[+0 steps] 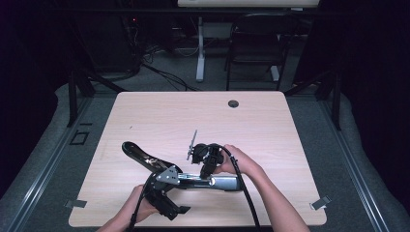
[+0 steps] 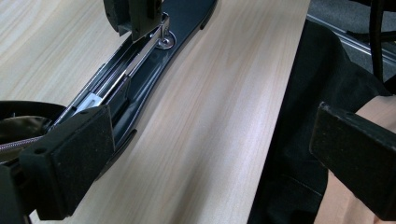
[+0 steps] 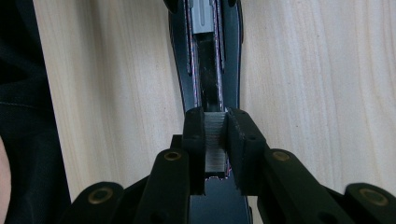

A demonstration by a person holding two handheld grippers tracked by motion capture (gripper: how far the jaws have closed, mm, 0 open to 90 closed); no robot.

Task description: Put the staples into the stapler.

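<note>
A black stapler [image 1: 140,155] lies swung open on the wooden table [image 1: 270,130], its silver magazine arm [image 1: 215,182] stretched toward the right. In the right gripper view my right gripper [image 3: 215,140] is shut on a short grey strip of staples [image 3: 215,137], held just over the stapler's open channel [image 3: 208,74]. From above, the right gripper [image 1: 205,162] points down at the stapler's middle. My left gripper [image 1: 180,194] sits at the near edge, jaws wide apart. In its own view the left gripper [image 2: 210,158] holds nothing, with one pad [image 2: 70,158] beside the stapler [image 2: 140,79].
A round cable hole [image 1: 233,103] sits in the table's far side. Behind the table stand a dark chair [image 1: 256,43] and a white desk leg [image 1: 199,48]. Cables trail from both grippers over the near edge. Dark clothing [image 2: 303,140] hangs at the table's near edge.
</note>
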